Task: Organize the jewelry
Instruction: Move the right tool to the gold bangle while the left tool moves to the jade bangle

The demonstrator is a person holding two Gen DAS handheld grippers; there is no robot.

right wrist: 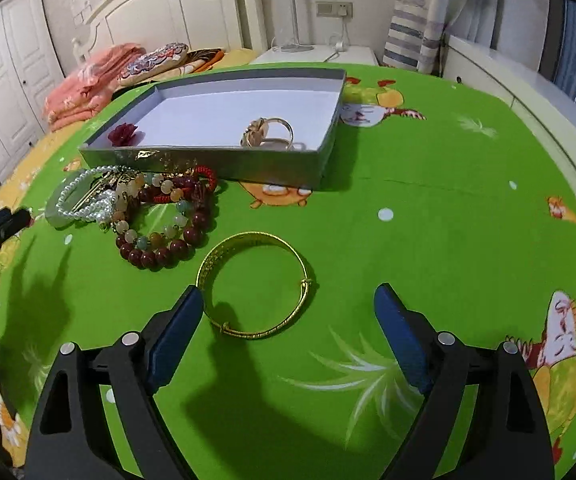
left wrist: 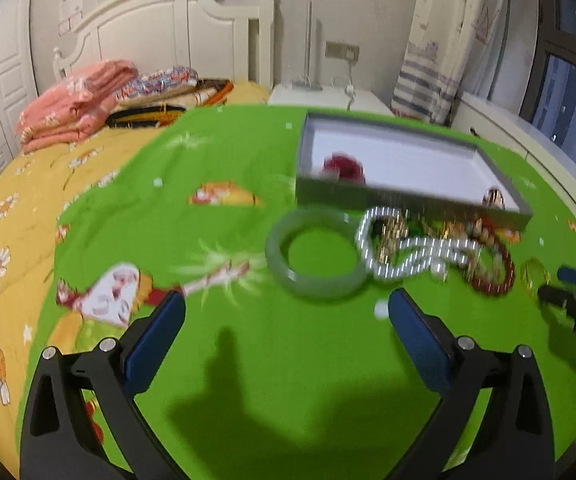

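We judge that the step in hand is to pick up the gold bangle (right wrist: 255, 285) with the right gripper (right wrist: 288, 334), whose jaws stand wide open and hold nothing. The bangle lies flat on the green blanket (right wrist: 427, 220), and in the right wrist view its near left rim is just beside the left blue pad (right wrist: 174, 338), at about 11 o'clock from the gripper's middle. To do it well, we should shift a little toward 10 o'clock, so that one part of the thin rim comes between the pads, then press lightly into the soft blanket and close. The metal is thin and probably slippery, so a slow closing seems safer.

The grey box (right wrist: 224, 162) waits at 12 o'clock, with a gold ring (right wrist: 272, 132) and a red flower piece (right wrist: 122, 134) already inside, so much of the task remains.

The left gripper (left wrist: 288, 334) is also wide open and empty. It faces the jade bangle (left wrist: 313, 254) at 12 o'clock; this view is blurred.

What stands in the way is the tangled heap at 11 o'clock: the pearl strand (right wrist: 88, 200), the dark red bead bracelet (right wrist: 168, 248) and other beads touch and overlap. The red beads lie near the gold bangle, so a careless sweep could drag them.
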